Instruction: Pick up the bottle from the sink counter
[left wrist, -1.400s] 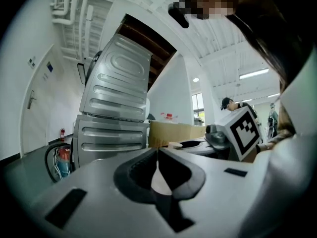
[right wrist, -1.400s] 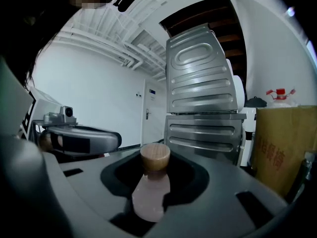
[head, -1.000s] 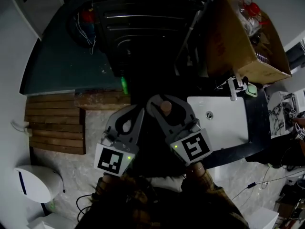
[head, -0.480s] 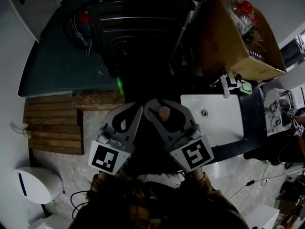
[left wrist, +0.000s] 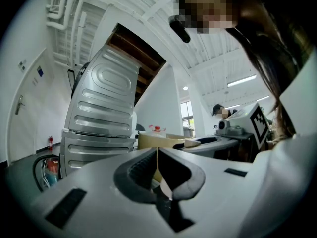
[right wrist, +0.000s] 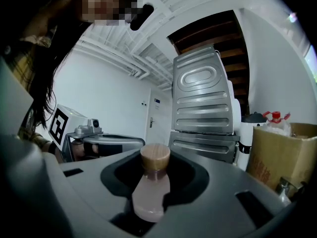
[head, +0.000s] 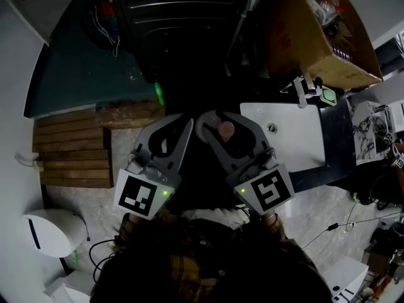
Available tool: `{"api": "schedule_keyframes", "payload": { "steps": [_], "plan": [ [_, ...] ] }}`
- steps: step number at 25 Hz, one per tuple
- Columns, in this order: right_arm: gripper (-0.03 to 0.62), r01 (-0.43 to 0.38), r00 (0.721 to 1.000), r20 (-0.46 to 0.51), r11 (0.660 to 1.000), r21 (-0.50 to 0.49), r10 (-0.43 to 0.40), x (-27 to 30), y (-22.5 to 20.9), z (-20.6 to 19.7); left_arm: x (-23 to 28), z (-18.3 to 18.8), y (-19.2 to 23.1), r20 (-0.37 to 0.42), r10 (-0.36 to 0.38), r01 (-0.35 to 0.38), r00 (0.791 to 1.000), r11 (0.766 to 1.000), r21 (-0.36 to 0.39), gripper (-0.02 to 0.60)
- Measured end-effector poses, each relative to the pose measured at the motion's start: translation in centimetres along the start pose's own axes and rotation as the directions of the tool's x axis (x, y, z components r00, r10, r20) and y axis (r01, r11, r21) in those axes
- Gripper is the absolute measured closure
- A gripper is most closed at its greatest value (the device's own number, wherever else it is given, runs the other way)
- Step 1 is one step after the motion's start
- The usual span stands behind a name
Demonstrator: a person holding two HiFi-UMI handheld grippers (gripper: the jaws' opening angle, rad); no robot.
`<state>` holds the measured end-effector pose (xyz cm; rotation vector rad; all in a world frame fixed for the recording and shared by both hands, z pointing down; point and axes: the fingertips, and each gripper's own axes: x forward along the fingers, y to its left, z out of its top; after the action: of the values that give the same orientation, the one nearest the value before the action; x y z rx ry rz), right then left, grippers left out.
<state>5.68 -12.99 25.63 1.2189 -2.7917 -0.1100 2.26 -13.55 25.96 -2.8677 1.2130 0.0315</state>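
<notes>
My right gripper (head: pixel 222 121) is shut on the bottle (head: pixel 225 130), a small pinkish bottle with a round wooden cap. In the right gripper view the bottle (right wrist: pixel 151 188) lies lengthwise between the jaws, cap end (right wrist: pixel 155 156) pointing away from the camera. The right gripper (right wrist: pixel 155 168) is held level in the air, left of the white sink (head: pixel 302 145). My left gripper (head: pixel 181 124) hangs close beside it, shut with nothing in it. Only a thin slit shows between the jaws of the left gripper (left wrist: pixel 158 155).
A faucet (head: pixel 305 87) stands at the sink's back edge. Behind it is a cardboard box (head: pixel 309 40) holding red-capped bottles. A large dark machine (head: pixel 183 30) stands ahead, a wooden pallet (head: pixel 69 151) lies at the left, and cables run over the floor at lower right.
Both grippers have risen a little and moved slightly, side by side. The bottle stays clamped in the right one. The left jaws remain shut.
</notes>
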Motion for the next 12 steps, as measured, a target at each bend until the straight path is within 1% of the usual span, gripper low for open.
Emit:
{"api": "schedule_keyframes", "payload": {
  "steps": [6, 12],
  "plan": [
    [0.462, -0.019, 1.0, 0.015, 1.0, -0.007, 0.019, -0.6, 1.0, 0.3, -0.5, 0.4, -0.5, 0.021, -0.001, 0.0, 1.0, 1.0, 0.01, 0.557],
    [0.462, -0.037, 0.999, 0.01, 0.999, -0.008, 0.037, -1.0, 1.7, -0.2, -0.9, 0.1, -1.1, 0.011, 0.0, 0.0, 1.0, 1.0, 0.005, 0.557]
  ]
}}
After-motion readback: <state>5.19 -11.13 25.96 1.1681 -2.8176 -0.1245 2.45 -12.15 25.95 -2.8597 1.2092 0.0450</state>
